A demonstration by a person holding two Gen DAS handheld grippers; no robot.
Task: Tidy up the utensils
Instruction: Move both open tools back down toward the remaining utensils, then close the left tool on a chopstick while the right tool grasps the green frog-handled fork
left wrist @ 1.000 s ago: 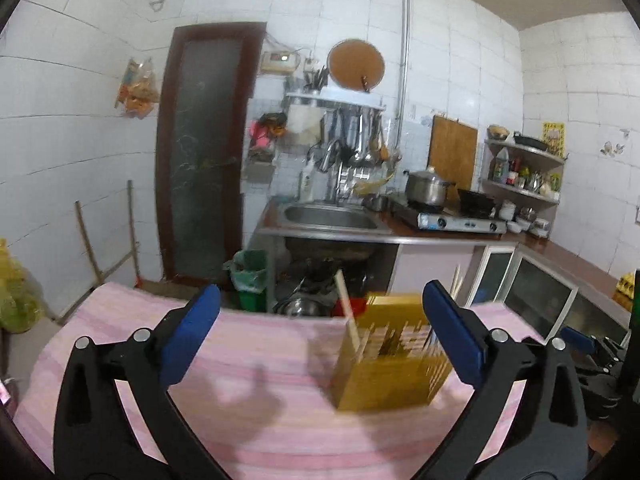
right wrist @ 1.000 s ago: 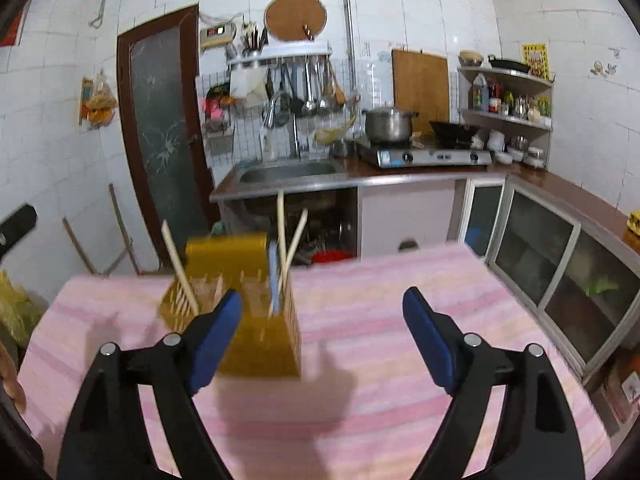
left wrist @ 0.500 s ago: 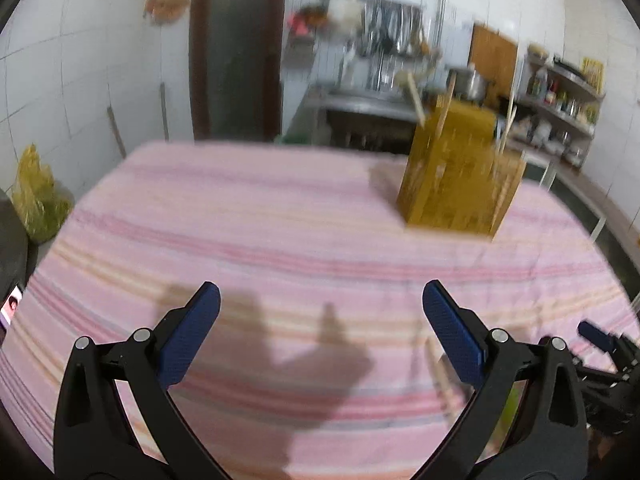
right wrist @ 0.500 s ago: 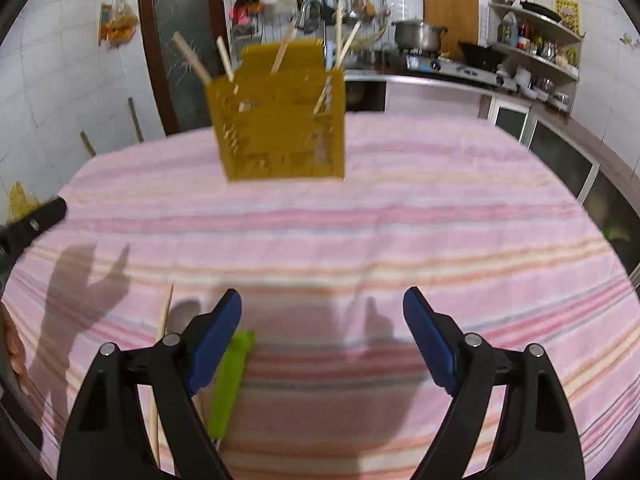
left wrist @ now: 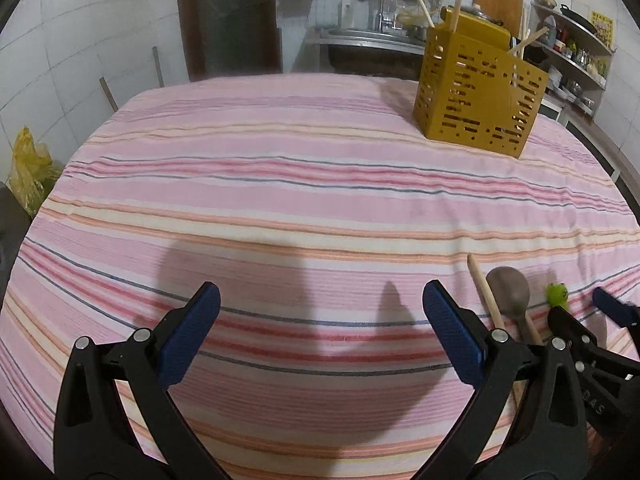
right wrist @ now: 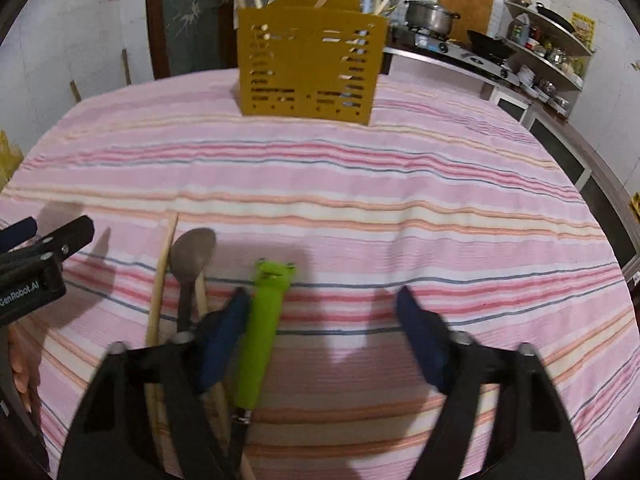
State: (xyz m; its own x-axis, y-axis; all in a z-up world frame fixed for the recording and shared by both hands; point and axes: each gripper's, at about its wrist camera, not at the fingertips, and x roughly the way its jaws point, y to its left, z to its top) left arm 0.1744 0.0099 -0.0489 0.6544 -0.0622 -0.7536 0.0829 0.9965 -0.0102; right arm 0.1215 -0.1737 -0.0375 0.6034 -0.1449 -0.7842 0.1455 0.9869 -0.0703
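A yellow slotted utensil holder (left wrist: 478, 92) (right wrist: 308, 70) stands at the far side of the striped table, with several wooden sticks in it. Near the front edge lie a green frog-handled utensil (right wrist: 264, 320) (left wrist: 558, 294), a brown spoon (right wrist: 192, 260) (left wrist: 510, 292) and a wooden chopstick (right wrist: 160, 280) (left wrist: 484, 288). My right gripper (right wrist: 322, 340) is open and empty, low over the table, its left finger beside the green handle. My left gripper (left wrist: 320, 328) is open and empty, left of the utensils.
A pink striped cloth (left wrist: 304, 184) covers the table. Behind it are a sink counter, a stove with a pot (right wrist: 430, 16), shelves (right wrist: 548, 40) on the right and a dark door (left wrist: 228, 16). A yellow bag (left wrist: 28, 172) sits on the left.
Both grippers have dropped from a raised, forward-looking pose down to the table's near side. The loose utensils have come into view by the right gripper. Both stayed open.
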